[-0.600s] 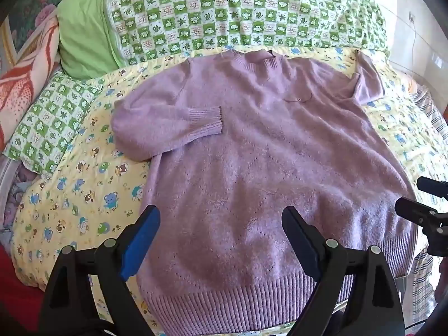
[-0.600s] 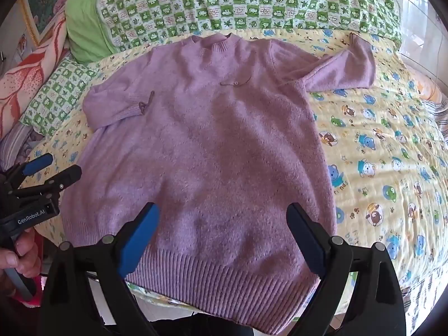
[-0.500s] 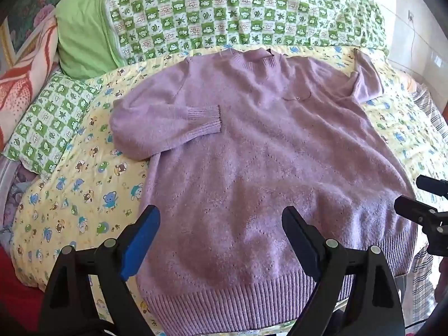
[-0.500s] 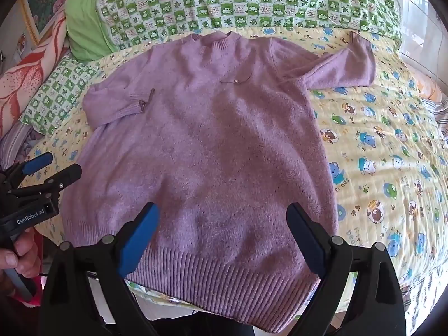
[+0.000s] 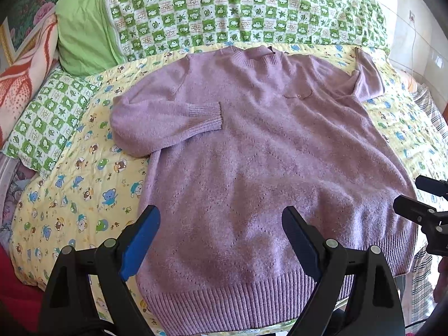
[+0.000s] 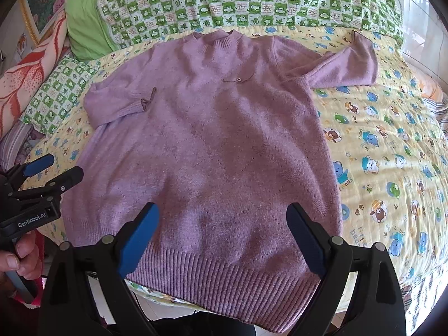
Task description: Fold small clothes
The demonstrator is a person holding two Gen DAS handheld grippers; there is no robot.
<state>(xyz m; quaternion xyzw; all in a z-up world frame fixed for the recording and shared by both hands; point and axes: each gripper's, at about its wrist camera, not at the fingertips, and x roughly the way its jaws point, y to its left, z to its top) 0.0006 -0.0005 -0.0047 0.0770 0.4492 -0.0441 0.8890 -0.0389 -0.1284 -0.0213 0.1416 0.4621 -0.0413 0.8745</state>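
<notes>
A lilac knitted sweater (image 5: pixel 252 151) lies flat, front up, on a yellow cartoon-print bedsheet (image 5: pixel 78 184); it also shows in the right wrist view (image 6: pixel 218 145). Its left sleeve (image 5: pixel 168 120) is folded across the chest. Its right sleeve (image 6: pixel 347 67) lies stretched out to the right. My left gripper (image 5: pixel 221 232) is open and empty, above the hem's left part. My right gripper (image 6: pixel 224 229) is open and empty, above the hem's middle. Each gripper shows at the edge of the other's view, the right one (image 5: pixel 422 204) and the left one (image 6: pixel 53 173).
A green-checked quilt (image 5: pixel 238 14) and a plain green pillow (image 5: pixel 84 30) lie behind the sweater. A checked pillow (image 5: pixel 47 117) and an orange-red blanket (image 5: pixel 25 70) lie at the left. The bed's front edge runs just under the hem (image 6: pixel 224 277).
Both grippers have drifted very slightly; the sweater has not moved and both stay open.
</notes>
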